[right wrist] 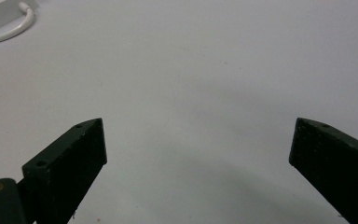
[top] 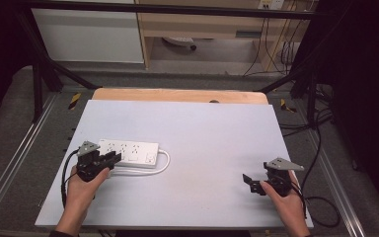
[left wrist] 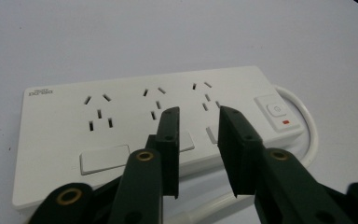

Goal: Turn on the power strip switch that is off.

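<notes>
Left hand-held gripper (top: pixel 109 159) hovers at the near edge of the white power strip (top: pixel 128 152), its jaws a narrow gap apart and clamped on nothing, tips over the strip's near side. That strip lies flat on the left part of the counter (top: pixel 202 143), its white cable (top: pixel 164 165) looping from its right end. Right hand-held gripper (top: pixel 250 183) sits near the counter's right edge, jaws spread wide above bare surface
</notes>
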Available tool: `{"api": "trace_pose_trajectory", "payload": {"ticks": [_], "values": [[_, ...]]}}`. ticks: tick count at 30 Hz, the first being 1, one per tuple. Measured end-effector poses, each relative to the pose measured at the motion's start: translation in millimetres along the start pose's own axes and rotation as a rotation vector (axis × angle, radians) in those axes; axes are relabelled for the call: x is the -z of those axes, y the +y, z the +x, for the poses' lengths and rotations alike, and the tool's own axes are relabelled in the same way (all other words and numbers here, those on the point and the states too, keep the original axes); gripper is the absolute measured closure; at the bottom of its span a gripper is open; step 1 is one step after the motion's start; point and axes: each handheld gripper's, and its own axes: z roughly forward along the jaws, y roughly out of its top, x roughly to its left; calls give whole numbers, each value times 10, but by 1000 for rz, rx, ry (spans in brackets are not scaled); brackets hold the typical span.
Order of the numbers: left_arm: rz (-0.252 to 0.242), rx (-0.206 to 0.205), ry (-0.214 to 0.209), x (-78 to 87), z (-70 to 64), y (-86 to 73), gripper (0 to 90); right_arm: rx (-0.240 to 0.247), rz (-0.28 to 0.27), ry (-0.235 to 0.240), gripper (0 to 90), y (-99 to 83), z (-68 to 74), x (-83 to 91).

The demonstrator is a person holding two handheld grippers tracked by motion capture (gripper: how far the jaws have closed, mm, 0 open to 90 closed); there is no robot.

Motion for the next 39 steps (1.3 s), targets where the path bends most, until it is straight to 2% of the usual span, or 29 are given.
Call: {"api": "trace_pose_trajectory", "payload": {"ticks": [6,11,16,19,27,39], "values": [[-6,0,17,-12,38,-11,794,3,1,-1,46,0,0,-2],[-17,23,39,-20,108,-15,843,-1,5,0,46,1,5,-9],[-23,50,30,-62,148,-11,894,-1,5,0,46,-1,6,-9],[-20,61,19,-96,144,-7,898,-2,5,1,46,-1,5,-9],[10,22,22,-181,73,-12,899,-1,5,0,47,0,2,-7],[34,27,19,-285,38,-27,899,1,6,0,47,0,3,-9]]}}
